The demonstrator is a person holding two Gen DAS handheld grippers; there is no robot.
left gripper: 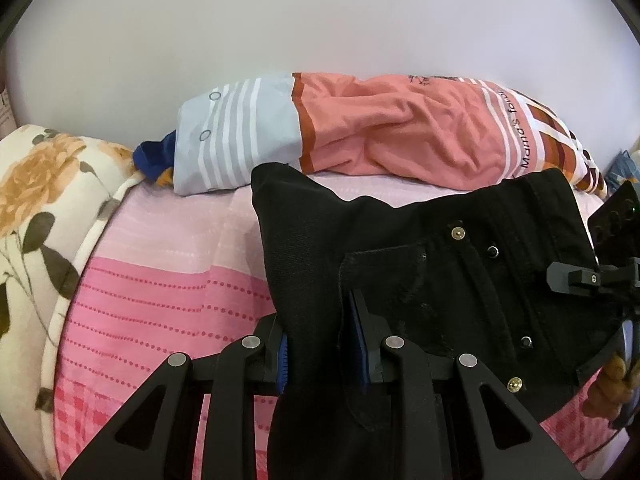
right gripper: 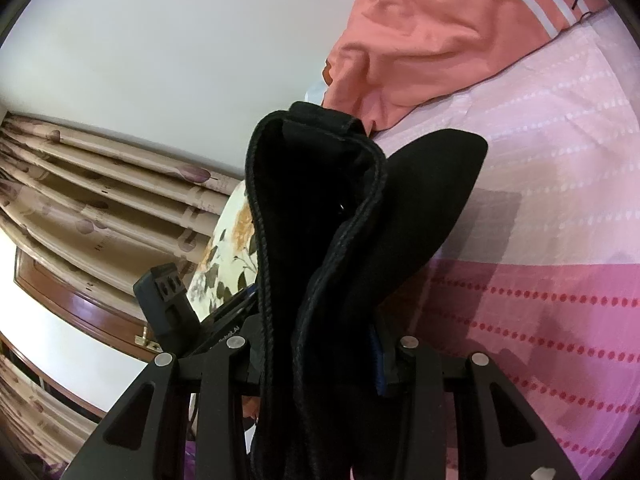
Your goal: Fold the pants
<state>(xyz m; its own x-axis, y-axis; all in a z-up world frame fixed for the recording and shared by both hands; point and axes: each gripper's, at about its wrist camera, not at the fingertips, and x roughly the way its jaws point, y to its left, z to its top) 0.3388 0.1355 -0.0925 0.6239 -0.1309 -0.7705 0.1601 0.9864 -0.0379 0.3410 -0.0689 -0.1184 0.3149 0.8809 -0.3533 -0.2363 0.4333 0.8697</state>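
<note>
Left tool (left gripper: 322, 344): blue pads pinching black pants (left gripper: 420, 272) fabric beside a pocket.
Right tool (right gripper: 320, 356): clamped on the bunched waistband.
Pants: held up over the pink bed (left gripper: 160, 280), near an orange pillow (left gripper: 400, 136).

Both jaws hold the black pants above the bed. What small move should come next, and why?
Probably lower both hands together and lay the black pants flat on the pink bedsheet. The left gripper and right gripper each pinch bunched fabric that hangs in the air, so no clean fold is possible yet.
</note>
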